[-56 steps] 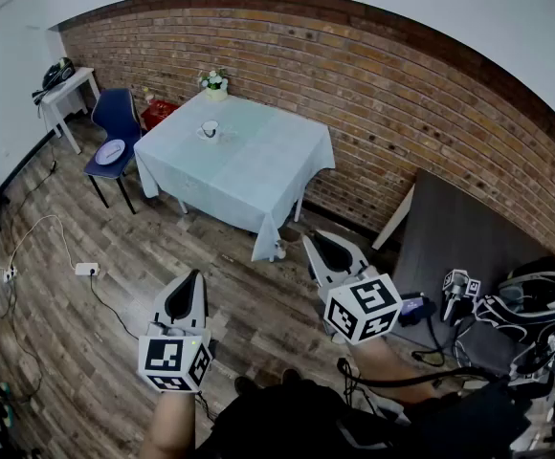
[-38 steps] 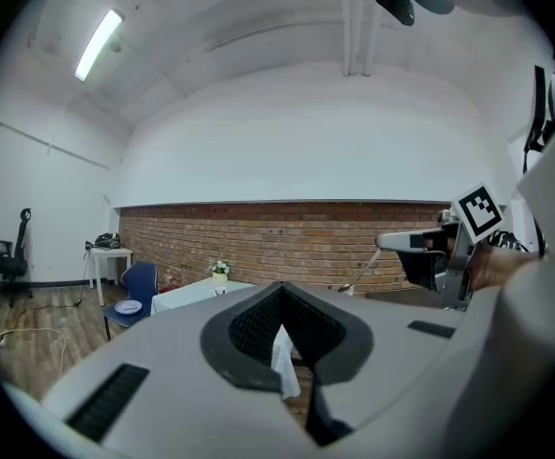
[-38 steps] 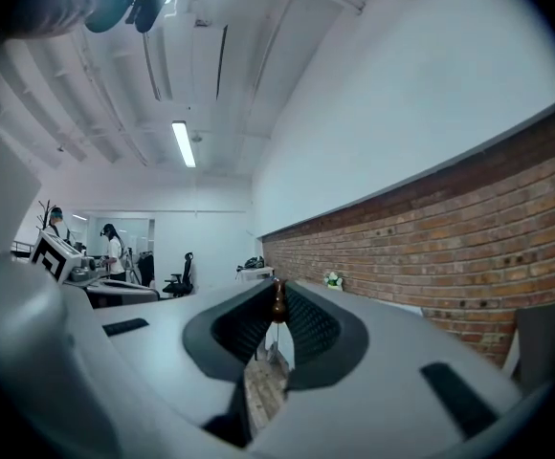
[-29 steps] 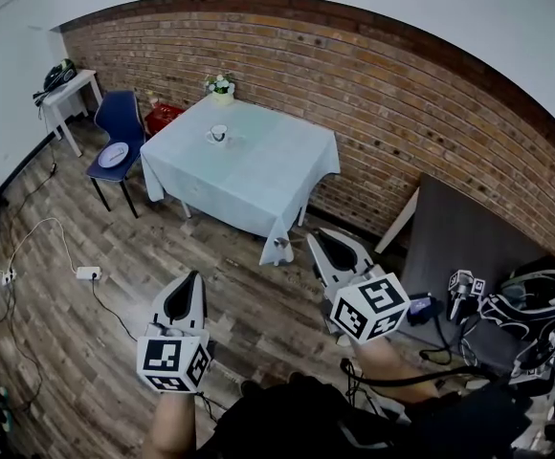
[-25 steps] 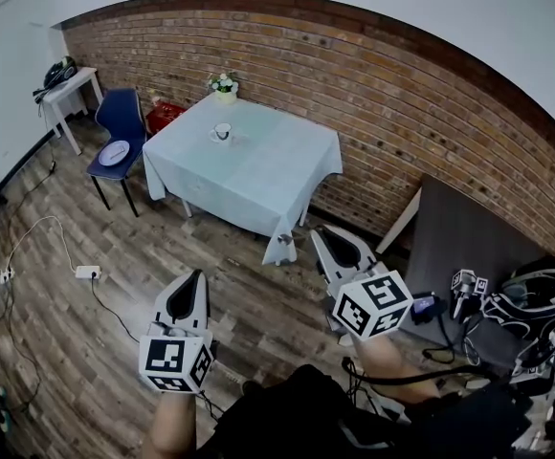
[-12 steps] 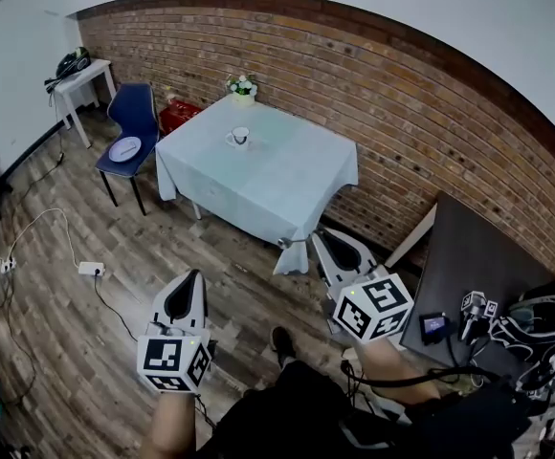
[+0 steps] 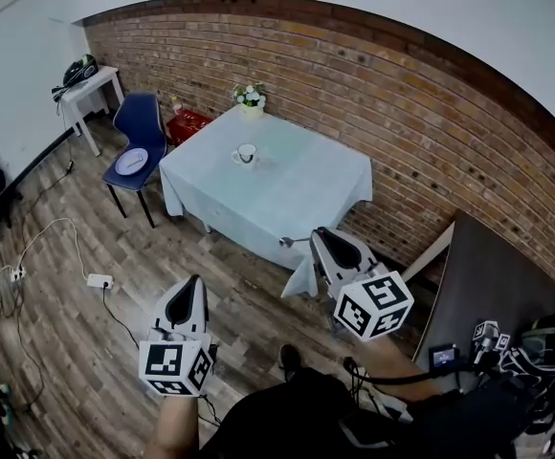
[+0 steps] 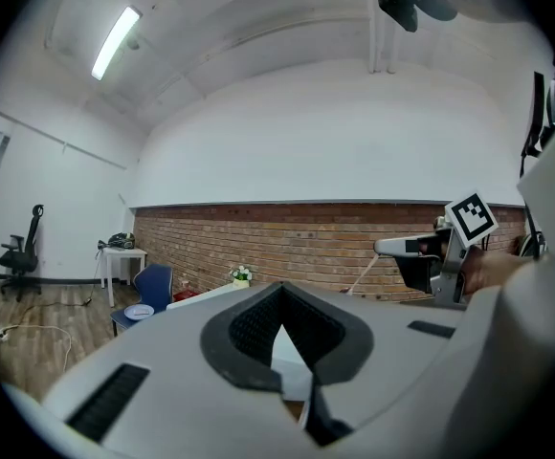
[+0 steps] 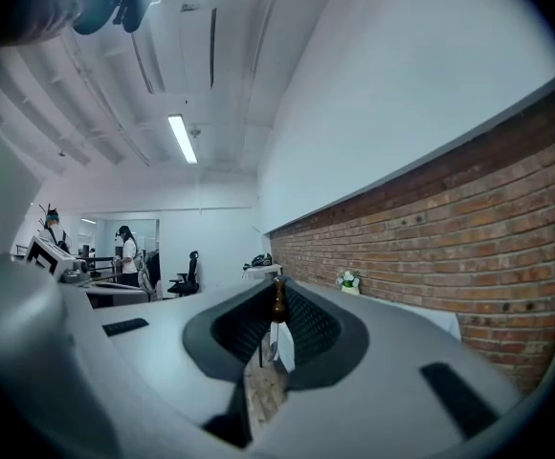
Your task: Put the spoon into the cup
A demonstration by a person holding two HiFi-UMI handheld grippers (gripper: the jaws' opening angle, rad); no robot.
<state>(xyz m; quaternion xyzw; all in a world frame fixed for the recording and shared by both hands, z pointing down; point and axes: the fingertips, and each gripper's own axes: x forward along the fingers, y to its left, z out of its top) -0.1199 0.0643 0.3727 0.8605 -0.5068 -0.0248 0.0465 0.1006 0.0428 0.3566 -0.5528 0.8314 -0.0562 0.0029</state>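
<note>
A white cup (image 7: 246, 153) stands on the far part of a square table with a pale blue cloth (image 7: 287, 194), well ahead of both grippers. My right gripper (image 7: 320, 240) is held level over the floor near the table's front corner, shut on a spoon (image 7: 294, 241) that sticks out sideways to the left. In the right gripper view the spoon's thin handle (image 9: 277, 306) stands upright between the pads. My left gripper (image 7: 192, 285) hovers over the wooden floor, its jaws together with nothing in them; the left gripper view shows its tips (image 8: 279, 299) meeting.
A small flower pot (image 7: 250, 96) sits at the table's far edge by the brick wall. A blue chair (image 7: 142, 132) with a plate on it and a red box (image 7: 188, 122) stand left of the table. A dark board (image 7: 493, 275) leans at right. Cables (image 7: 38, 247) lie on the floor.
The table and cup have come nearer and shifted right in the head view as the person walks toward them. Both grippers keep their pose; the spoon stays gripped.
</note>
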